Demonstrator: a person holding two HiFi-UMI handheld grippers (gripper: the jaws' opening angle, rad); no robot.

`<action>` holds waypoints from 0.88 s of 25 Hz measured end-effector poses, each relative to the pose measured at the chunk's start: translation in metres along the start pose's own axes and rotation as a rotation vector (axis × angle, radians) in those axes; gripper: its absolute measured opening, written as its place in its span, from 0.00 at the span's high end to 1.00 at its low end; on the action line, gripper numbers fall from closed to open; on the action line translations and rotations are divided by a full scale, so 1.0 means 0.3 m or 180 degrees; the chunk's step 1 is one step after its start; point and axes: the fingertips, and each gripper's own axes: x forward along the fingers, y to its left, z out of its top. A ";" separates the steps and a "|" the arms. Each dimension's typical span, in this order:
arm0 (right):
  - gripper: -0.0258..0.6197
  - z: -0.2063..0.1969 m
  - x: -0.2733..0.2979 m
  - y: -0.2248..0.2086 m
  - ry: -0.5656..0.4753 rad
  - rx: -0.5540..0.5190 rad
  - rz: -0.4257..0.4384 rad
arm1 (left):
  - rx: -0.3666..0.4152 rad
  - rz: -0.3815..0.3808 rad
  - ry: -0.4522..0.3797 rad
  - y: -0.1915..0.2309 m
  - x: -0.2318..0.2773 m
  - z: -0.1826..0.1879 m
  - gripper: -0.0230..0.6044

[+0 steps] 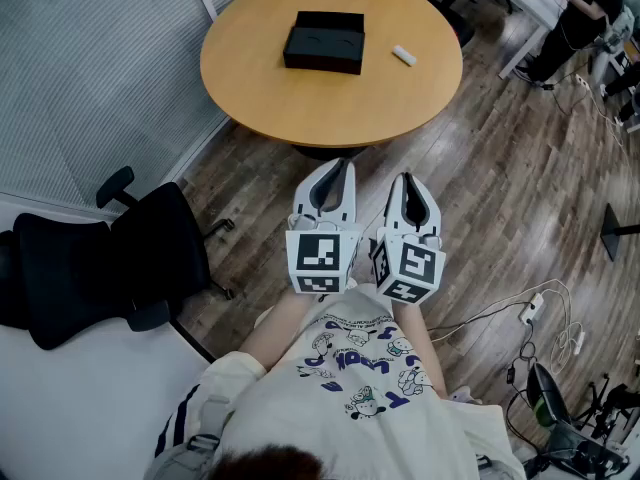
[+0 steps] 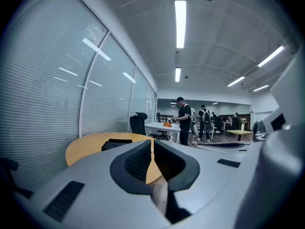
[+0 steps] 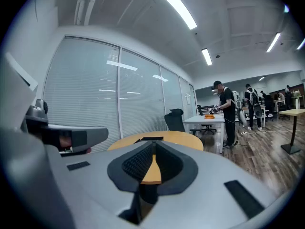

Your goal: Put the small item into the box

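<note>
Left gripper (image 1: 338,165) and right gripper (image 1: 407,179) both clenched, empty, short of the bench (image 1: 245,103). Item (image 1: 403,55) lies right of box (image 1: 324,41), apart. Looks light, stiff; I'd pinch its 2 long sides.

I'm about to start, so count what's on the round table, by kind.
box: 1
small white item: 1
total: 2
</note>
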 end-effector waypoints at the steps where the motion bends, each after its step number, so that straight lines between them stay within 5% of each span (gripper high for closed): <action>1: 0.90 0.002 0.004 0.000 -0.0007 -0.0007 -0.0006 | 0.0005 0.0000 -0.0001 0.003 0.003 0.000 0.91; 22: 0.90 0.001 0.161 -0.028 0.0024 0.0099 -0.0123 | -0.0042 -0.0032 0.0067 0.085 0.149 -0.002 0.91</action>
